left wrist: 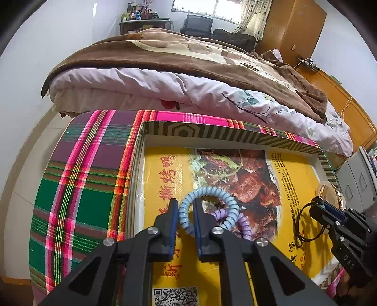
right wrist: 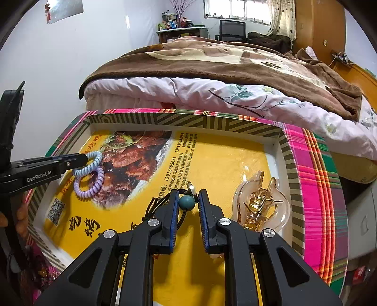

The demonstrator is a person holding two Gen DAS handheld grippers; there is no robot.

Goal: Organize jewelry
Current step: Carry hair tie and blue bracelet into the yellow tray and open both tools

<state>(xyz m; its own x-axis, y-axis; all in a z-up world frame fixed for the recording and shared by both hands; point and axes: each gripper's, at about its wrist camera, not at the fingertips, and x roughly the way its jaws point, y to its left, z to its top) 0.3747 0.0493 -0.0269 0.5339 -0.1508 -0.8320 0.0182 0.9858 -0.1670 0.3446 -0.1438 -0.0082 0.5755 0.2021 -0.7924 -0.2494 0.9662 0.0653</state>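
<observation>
A: Where the plaid-covered surface point(left wrist: 80, 188) carries everything, what sits on it?

B: A shallow box lid point(right wrist: 188, 122) with a striped olive rim, lined with a yellow food flyer point(right wrist: 223, 164). The jewelry all lies inside it. Nearest the right wrist camera is a black cord hair tie point(right wrist: 162, 204) with a teal bead point(right wrist: 186, 203); a clear amber claw clip point(right wrist: 259, 204) lies just beside it, against the lid's right wall.

A: And the coil ties?

B: A blue coil hair tie point(left wrist: 207, 195) and a purple coil hair tie point(right wrist: 90, 186) lie touching on the flyer's left part, over its meat photo.

A: How do the grippers stand?

B: The left gripper point(left wrist: 186, 211) reaches low over the lid from the near edge, its fingers spread, one side of the blue coil between them; I cannot tell whether the pads touch it. The right gripper point(right wrist: 187, 202) is low too, fingers apart with the teal bead between the tips, not squeezed.

A: And the room behind?

B: Just beyond the surface is a bed point(left wrist: 188, 94) with a floral white quilt and a brown blanket point(right wrist: 223, 63). Farther back, a cluttered shelf point(right wrist: 179, 28), a dark chair point(right wrist: 232, 29), a bright window point(left wrist: 207, 7) with a curtain, and a wooden wardrobe point(left wrist: 294, 30) to the right.
</observation>
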